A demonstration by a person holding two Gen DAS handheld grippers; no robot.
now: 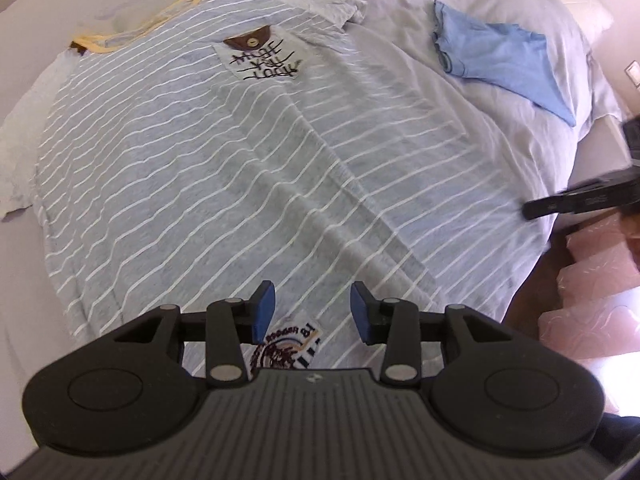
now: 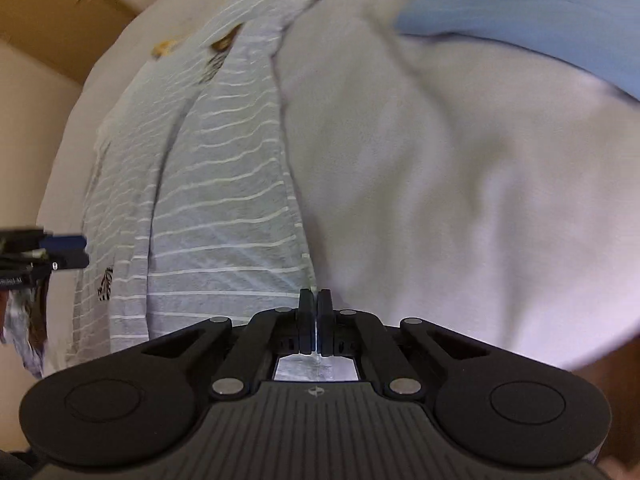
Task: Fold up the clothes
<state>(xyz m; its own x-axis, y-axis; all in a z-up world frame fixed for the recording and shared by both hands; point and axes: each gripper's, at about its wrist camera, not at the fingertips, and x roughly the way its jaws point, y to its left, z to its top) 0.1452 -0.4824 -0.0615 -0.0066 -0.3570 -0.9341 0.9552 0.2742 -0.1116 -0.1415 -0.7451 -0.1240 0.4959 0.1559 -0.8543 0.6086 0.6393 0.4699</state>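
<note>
Left gripper (image 1: pixel 312 312): we see it spread wide, blue pads (image 1: pixel 264 312) apart and holding nothing, hovering over the near hem of the shirt.
Round printed patch (image 1: pixel 286 346): lies on the hem just beneath and between the left fingers, partly hidden by them.
Right gripper (image 2: pixel 315 314): pressed together, pinching the shirt's side edge at the hem corner; a sliver of cloth shows between the pads.
Striped shirt (image 1: pixel 248 168): grey with thin white stripes, spread flat on the bed, hem toward us, collar away; a long crease runs up the middle.
Chest pocket (image 1: pixel 260 60): white, scrawled lettering, brown flap with a button, near the far end.
Collar (image 1: pixel 140 26): yellow trim, farthest part of the shirt.
Bed sheet (image 1: pixel 420 12): pale, rumpled, under everything.
Blue garment (image 1: pixel 500 56): folded, lying on the sheet beyond the shirt's right side, apart from it.
Pink surface (image 1: pixel 592 280): off the bed's right edge; we cannot tell what it is.
Containers: we see none.
</note>
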